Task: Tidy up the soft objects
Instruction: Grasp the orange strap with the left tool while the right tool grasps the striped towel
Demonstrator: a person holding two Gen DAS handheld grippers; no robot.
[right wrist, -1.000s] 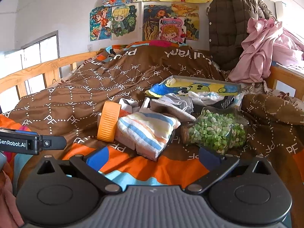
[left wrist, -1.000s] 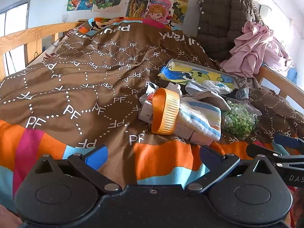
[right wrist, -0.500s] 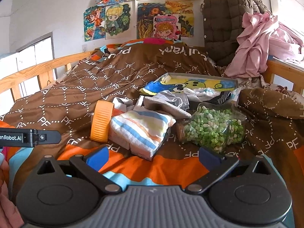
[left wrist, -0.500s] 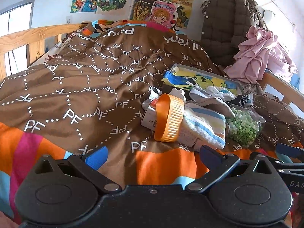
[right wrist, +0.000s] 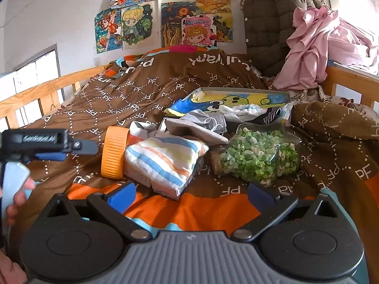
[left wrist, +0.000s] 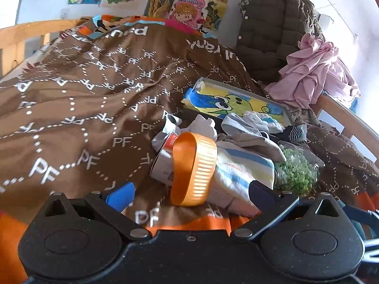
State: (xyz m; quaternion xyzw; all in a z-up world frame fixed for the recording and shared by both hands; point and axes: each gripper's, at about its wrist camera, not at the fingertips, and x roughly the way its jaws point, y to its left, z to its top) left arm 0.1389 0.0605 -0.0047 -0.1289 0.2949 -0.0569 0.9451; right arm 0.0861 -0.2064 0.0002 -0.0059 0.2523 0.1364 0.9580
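Observation:
A pile lies on the brown quilt: a jar with an orange lid on its side, a folded striped towel over a box, a clear jar of green bits, and grey and white cloths. Behind them a shallow tray holds a cartoon cloth and socks. My left gripper is open, its fingers on either side of the orange lid and towel, close to them. My right gripper is open just short of the towel, holding nothing.
The left gripper and a hand show at the right wrist view's left edge. A wooden bed rail runs along the left, another rail on the right. A brown quilted jacket and pink clothes pile at the far right.
Both grippers have moved forward toward the pile; the left one has come closest, and the orange lid now sits between its open fingers.

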